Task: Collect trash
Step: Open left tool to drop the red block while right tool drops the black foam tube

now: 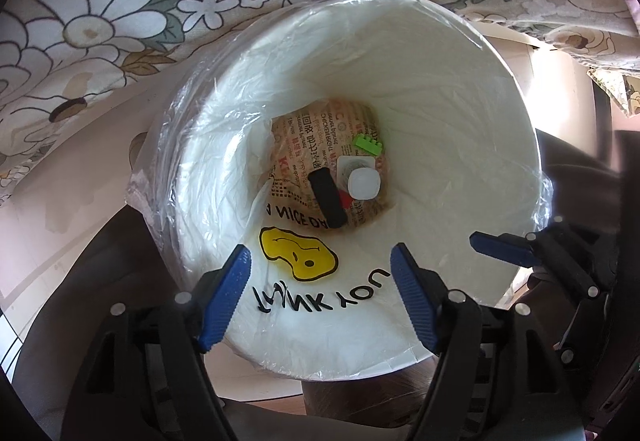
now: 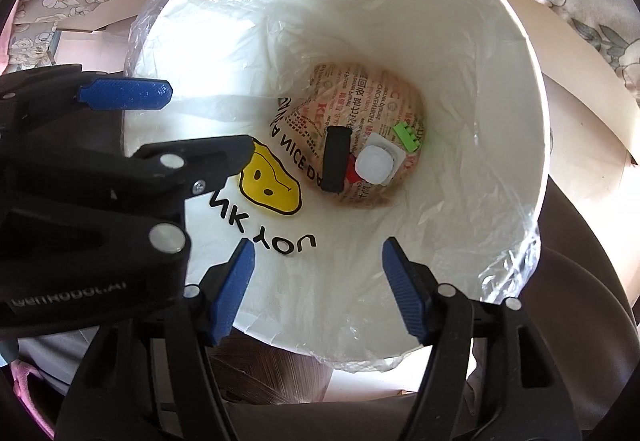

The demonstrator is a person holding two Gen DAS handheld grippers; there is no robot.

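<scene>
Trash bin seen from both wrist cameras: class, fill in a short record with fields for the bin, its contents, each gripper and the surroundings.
bin: white trash bin lined with a clear plastic bag printed with a yellow smiley
contents: printed paper wrapper, black stick-shaped item, small white bottle, green toy brick, all at the bottom
left gripper: open, empty, above the bin mouth
right gripper: open, empty, above the bin mouth
surroundings: floral cloth beside the bin

You have one bin (image 2: 532, 113) with one liner (image 2: 516, 269). Inside it lie one printed wrapper (image 2: 372, 89), one black bar (image 2: 335, 159), one white cup (image 2: 375, 164) and one green brick (image 2: 408, 135).
</scene>
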